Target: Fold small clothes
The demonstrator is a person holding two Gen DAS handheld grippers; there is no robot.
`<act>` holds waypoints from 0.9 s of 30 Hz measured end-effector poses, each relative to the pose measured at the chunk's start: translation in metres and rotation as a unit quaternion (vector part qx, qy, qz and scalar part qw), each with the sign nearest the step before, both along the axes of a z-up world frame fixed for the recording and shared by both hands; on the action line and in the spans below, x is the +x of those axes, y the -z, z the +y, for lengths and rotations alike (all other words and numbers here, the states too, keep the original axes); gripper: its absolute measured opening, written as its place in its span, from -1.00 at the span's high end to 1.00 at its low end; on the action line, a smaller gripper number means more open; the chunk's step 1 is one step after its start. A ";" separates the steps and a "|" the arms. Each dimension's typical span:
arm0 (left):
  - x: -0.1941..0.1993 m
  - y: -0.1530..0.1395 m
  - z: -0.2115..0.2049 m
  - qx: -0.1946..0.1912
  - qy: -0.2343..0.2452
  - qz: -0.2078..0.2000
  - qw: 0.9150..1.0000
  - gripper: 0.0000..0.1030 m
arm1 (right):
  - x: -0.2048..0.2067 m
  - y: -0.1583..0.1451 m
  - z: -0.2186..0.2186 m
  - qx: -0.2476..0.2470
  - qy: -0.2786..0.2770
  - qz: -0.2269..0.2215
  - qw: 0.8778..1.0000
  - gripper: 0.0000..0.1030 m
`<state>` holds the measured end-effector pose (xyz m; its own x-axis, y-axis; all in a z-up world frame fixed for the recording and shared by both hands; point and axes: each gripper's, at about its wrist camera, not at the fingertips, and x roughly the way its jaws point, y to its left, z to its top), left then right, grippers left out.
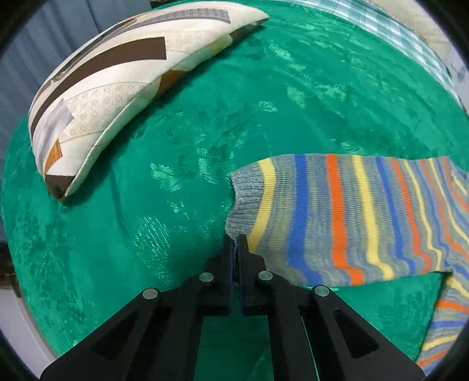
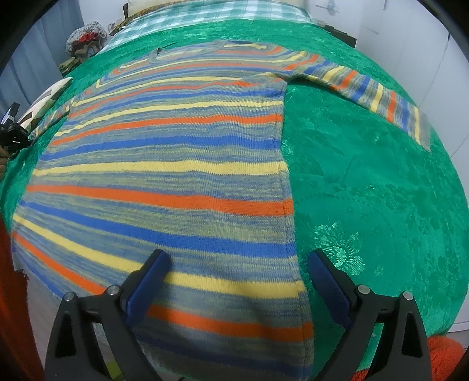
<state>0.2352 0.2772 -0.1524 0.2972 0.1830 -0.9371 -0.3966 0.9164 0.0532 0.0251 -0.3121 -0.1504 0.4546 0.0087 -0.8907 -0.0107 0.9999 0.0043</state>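
Note:
A knitted sweater with orange, blue, yellow and grey stripes (image 2: pixel 164 164) lies flat on a green bedspread (image 2: pixel 366 181). Its right sleeve (image 2: pixel 378 93) stretches out to the far right. In the left wrist view the other sleeve (image 1: pixel 337 217) lies across the spread, its grey ribbed cuff (image 1: pixel 246 202) toward my left gripper (image 1: pixel 236 238). That gripper is shut, pinching the cuff's near corner between its tips. My right gripper (image 2: pixel 237 254) stands wide open just over the sweater's right side edge near the hem, one finger above the knit, the other above the spread.
A cream pillow with brown and grey bars (image 1: pixel 117 88) lies at the far left of the bed. A checked green-and-white cloth (image 2: pixel 211 11) covers the head end. Clutter (image 2: pixel 85 41) stands beyond the bed's far left corner. Something orange and fuzzy (image 2: pixel 439 354) shows at the bottom right.

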 end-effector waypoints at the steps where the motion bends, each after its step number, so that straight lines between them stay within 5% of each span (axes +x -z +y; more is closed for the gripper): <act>1: 0.000 0.001 -0.001 0.007 0.003 0.002 1.000 0.99 | 0.001 0.001 0.000 -0.001 -0.001 0.001 1.000 -0.89; 5: -0.006 -0.003 -0.004 0.021 0.007 -0.002 1.000 0.84 | 0.002 0.002 -0.001 0.000 -0.001 0.001 1.000 -0.90; 6: -0.011 -0.008 -0.003 0.018 0.009 -0.003 1.000 0.54 | 0.002 0.001 -0.002 0.004 0.001 0.003 1.000 -0.90; 7: -0.017 -0.012 -0.003 0.021 0.011 -0.002 1.000 0.04 | 0.002 0.000 -0.003 0.008 0.002 0.005 1.000 -0.90; 9: -0.037 -0.031 -0.006 0.036 0.019 -0.013 0.999 -0.39 | 0.000 -0.009 -0.012 0.024 0.012 0.014 1.000 -0.89; 14: -0.098 -0.083 -0.053 0.023 0.101 -0.077 0.992 -0.45 | -0.011 -0.051 -0.043 0.037 0.035 -0.010 0.999 -0.89; 17: -0.117 -0.099 -0.116 -0.028 0.187 -0.110 0.976 -0.58 | -0.003 -0.071 -0.045 0.038 0.013 -0.014 0.999 -0.89; 20: -0.139 -0.095 -0.189 -0.066 0.283 -0.121 0.949 -0.65 | 0.012 -0.074 -0.029 0.055 -0.012 -0.016 0.998 -0.89; 23: -0.161 -0.068 -0.250 -0.069 0.361 -0.093 0.925 -0.66 | 0.030 -0.054 0.000 0.078 -0.051 0.007 0.996 -0.89; 25: -0.183 -0.024 -0.280 -0.061 0.415 -0.008 0.908 -0.63 | 0.034 -0.026 0.019 0.085 -0.080 0.048 0.992 -0.89; 26: -0.192 -0.009 -0.287 -0.050 0.425 0.028 0.903 -0.64 | 0.032 0.002 0.031 0.069 -0.099 0.105 0.987 -0.93; 27: -0.215 -0.003 -0.289 -0.013 0.438 0.012 0.899 -0.65 | 0.027 0.015 0.037 0.042 -0.107 0.131 0.985 -0.93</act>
